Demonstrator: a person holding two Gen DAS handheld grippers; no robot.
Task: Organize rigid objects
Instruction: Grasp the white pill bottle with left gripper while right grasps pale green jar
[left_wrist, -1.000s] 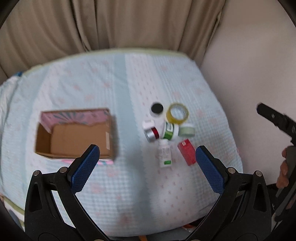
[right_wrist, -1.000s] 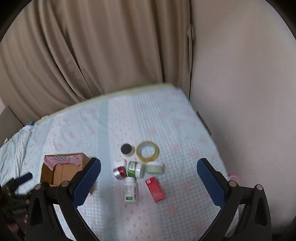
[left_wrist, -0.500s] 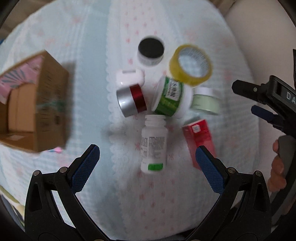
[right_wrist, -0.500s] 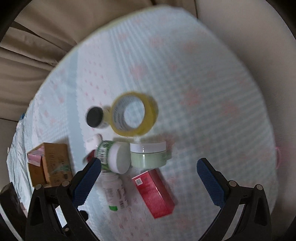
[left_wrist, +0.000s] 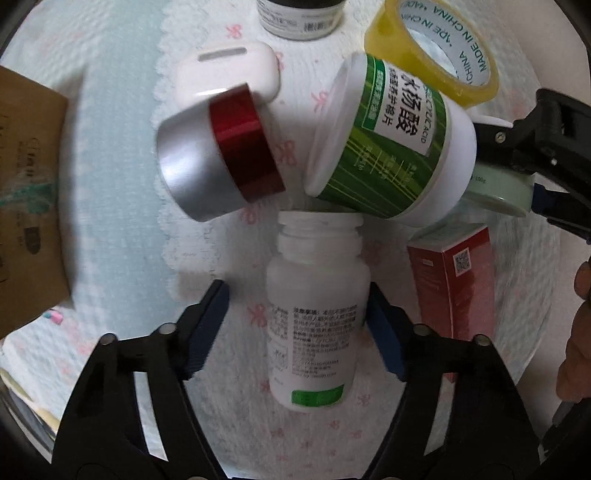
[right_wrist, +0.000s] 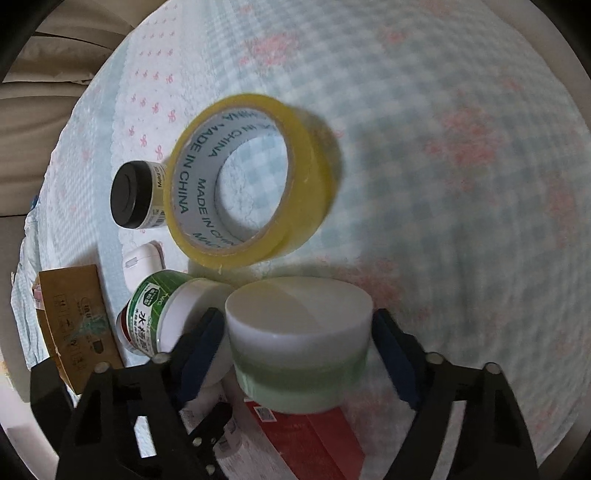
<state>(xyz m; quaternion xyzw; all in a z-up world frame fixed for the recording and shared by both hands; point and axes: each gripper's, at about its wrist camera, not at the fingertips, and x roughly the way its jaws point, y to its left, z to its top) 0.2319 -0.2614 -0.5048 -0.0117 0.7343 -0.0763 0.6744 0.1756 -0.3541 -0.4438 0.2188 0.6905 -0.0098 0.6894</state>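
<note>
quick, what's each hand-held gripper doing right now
left: closing around the white bottle, left pad apart.
right: closing around the green jar, contact unclear.

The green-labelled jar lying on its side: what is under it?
The green-labelled jar leans over the neck of the white bottle and partly covers the pale green jar. What else it rests on underneath is hidden.

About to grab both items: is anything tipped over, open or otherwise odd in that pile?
Yes. The white pill bottle lies on its side with no cap on its neck, and the green-labelled jar is tipped over against it. No spill shows.
</note>
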